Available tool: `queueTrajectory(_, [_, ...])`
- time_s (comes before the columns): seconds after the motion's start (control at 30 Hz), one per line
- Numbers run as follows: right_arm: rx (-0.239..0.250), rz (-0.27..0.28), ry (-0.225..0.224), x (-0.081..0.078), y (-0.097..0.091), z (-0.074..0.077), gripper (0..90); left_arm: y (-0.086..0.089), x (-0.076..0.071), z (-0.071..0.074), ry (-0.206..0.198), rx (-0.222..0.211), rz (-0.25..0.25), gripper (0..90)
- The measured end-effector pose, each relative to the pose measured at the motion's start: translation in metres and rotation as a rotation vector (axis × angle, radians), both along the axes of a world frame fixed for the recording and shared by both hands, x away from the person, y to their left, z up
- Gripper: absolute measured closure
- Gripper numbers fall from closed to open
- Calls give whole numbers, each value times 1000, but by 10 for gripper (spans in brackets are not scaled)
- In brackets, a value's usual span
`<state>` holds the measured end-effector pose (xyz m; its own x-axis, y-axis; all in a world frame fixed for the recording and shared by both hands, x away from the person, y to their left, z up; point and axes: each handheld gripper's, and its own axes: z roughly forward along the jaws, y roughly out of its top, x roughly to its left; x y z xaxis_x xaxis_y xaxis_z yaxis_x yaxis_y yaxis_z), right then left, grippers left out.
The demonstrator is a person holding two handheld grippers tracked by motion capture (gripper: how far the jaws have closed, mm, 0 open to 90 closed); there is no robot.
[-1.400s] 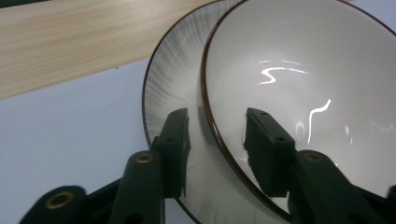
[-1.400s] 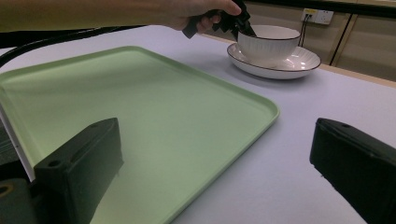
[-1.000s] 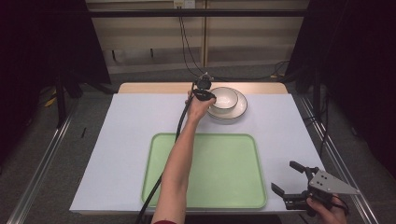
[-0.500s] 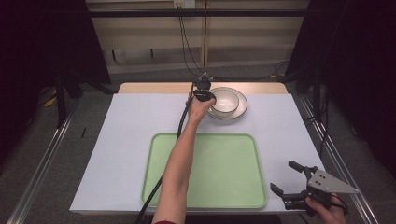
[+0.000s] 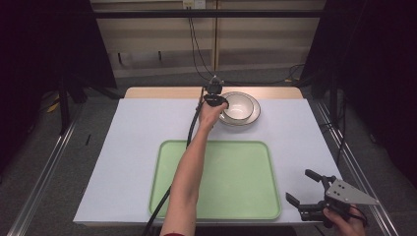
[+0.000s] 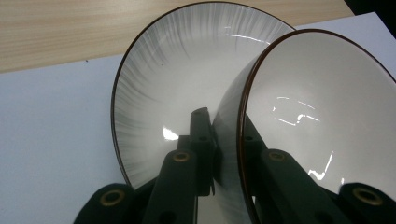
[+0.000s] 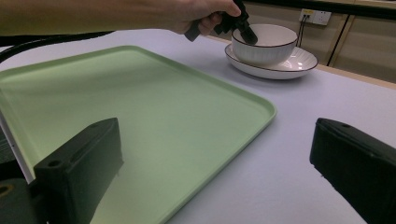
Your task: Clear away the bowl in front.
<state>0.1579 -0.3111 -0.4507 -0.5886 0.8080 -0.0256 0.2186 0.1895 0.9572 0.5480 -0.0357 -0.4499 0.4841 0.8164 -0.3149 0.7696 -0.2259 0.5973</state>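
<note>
**Left hand-held gripper pinching the bowl's rim**

Dark surroundings and pale wall panels are framing the counter, which is lying under a pale lilac sheet with a strip of bare wood showing along its far edge. Largest on it, a green tray is sitting at the near middle. Beyond the tray, near the far edge, a white plate with a dark rim is carrying a white bowl. A bare forearm is stretching over the tray's left part to the left hand-held gripper, whose jaws have just been closing and are now pinching the bowl's left rim, one jaw inside the bowl and one outside against its wall. At the near right corner, the right hand-held gripper is hovering beside the tray, jaws spread wide with nothing between them.
</note>
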Motion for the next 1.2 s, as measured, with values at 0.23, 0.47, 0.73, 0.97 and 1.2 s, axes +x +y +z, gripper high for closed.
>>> queueTrajectory(0.23, [1, -9, 5, -1, -1, 0, 20, -1, -1, 2, 0, -17, 14, 818])
queueTrajectory(0.47, [3, -13, -1, -2, -3, 0, 21, -2, -4, 8, -9, -38, 23, 818])
queueTrajectory(0.73, [0, -10, -7, -3, -2, 0, 23, 12, -8, 23, -25, -59, 22, 819])
queueTrajectory(0.97, [1, -15, -7, -5, -3, 1, 24, 21, -15, 34, -37, -66, 18, 819])
queueTrajectory(1.2, [2, -14, -15, -7, -3, 2, 24, 27, -22, 44, -42, -74, -1, 819])
